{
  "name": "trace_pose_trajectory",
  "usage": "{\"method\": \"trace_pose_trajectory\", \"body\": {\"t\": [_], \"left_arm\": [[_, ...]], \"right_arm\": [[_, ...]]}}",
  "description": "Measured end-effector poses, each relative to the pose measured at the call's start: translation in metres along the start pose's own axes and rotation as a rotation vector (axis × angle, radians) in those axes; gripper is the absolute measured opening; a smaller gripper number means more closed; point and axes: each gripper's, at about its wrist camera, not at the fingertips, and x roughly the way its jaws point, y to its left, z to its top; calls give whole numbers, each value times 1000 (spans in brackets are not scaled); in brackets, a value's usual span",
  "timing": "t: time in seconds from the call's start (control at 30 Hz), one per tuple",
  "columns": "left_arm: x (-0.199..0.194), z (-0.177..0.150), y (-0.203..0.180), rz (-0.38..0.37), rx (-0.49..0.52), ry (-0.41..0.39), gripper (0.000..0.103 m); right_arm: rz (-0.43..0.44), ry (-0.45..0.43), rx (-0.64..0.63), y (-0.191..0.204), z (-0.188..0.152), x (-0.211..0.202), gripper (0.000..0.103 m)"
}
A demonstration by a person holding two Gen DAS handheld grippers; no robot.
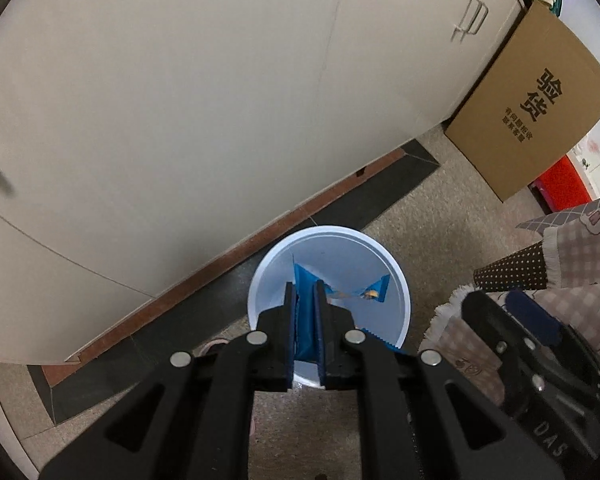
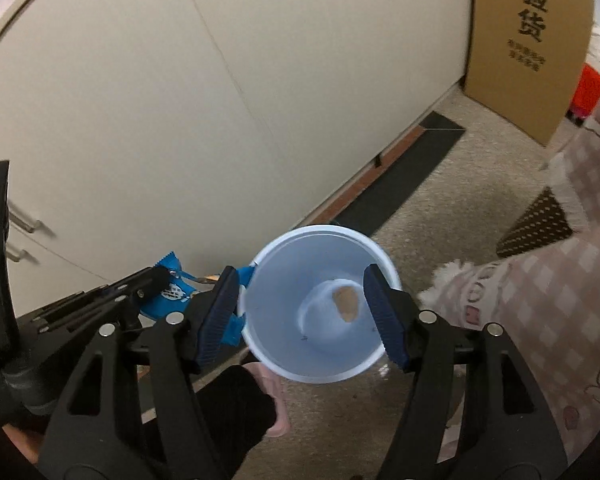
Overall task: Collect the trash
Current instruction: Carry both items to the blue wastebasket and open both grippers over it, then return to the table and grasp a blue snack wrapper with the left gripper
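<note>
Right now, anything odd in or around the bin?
One thing: the white plastic bin has a tan scrap lying in its bottom, and no liner bag is visible. The left hand-held gripper holds a blue snack wrapper above it. Nothing spilled or damaged.

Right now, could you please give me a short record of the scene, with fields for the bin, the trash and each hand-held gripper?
bin: white bin on the floor, beside the cabinet
bin contents: one small brown scrap at the bottom
left hand-held gripper: shut on a blue wrapper, above the bin
right hand-held gripper: open, nothing between its fingers, over the bin
nearby: cardboard box leaning on the cabinet
</note>
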Motion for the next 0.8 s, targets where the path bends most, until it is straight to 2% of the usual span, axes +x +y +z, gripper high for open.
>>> {"method": "trace_pose_trajectory", "body": {"t": [0.2, 0.43, 0.47, 0.5, 0.57, 0.63, 0.8], "left_arm": [[20, 0, -15, 0, 25, 33, 8], [25, 12, -31, -3, 51, 37, 13], [24, 14, -33, -6, 56, 33, 20], [23, 16, -33, -13, 59, 33, 36], [25, 20, -36, -10, 66, 49, 59], [24, 20, -37, 1, 73, 47, 59], [12, 12, -36, -25, 63, 56, 59]], "right_arm": [[-111, -34, -15, -10, -4, -1, 65], [-156, -101, 10, -20, -1, -19, 65], [-165, -110, 15, -23, -1, -22, 65], [-174, -116, 20, -25, -1, -25, 65], [-171, -119, 30, -29, 0, -29, 65], [-170, -118, 33, -31, 0, -31, 65], [-158, -103, 33, -26, -2, -37, 65]]}}
